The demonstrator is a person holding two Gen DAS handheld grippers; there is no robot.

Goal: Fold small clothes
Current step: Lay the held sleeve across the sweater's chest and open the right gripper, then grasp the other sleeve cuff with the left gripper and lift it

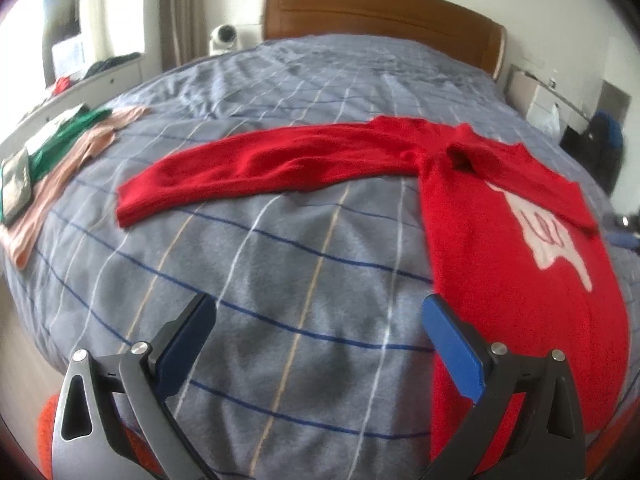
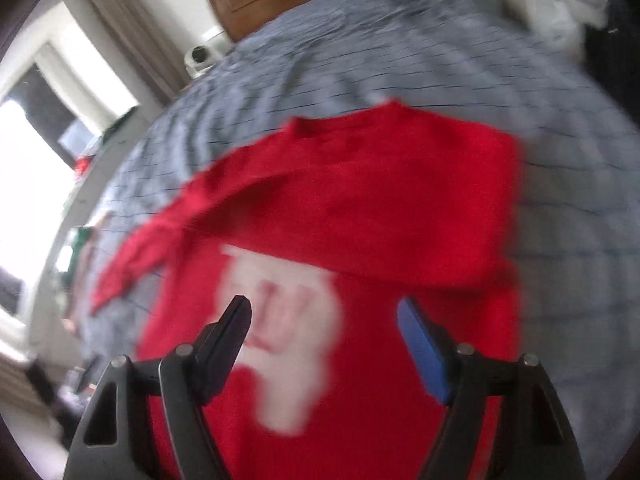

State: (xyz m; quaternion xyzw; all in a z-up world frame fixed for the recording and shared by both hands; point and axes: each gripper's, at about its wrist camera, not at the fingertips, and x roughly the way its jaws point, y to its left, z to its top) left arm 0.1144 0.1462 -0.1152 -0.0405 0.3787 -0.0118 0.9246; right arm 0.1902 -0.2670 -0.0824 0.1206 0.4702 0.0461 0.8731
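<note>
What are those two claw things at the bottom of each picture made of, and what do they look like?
Each tool is a pair of dark grey metal-looking arms with triangular cut-outs and silver round pins at the joints. The left tool and the right tool look alike: each finger ends in a flat rectangular pad, one plainly bright blue, the other in shadow and darker. No cables, markings or sleeves show.

Left gripper point(image 1: 320, 316) w/ jaws wide apart, nothing btwn, over grey checked bedspread point(image 1: 280, 280); red sweater point(image 1: 500, 208) lies flat at right, one sleeve stretched left; folded green/peach clothes point(image 1: 68, 148) near bed's left edge.
</note>
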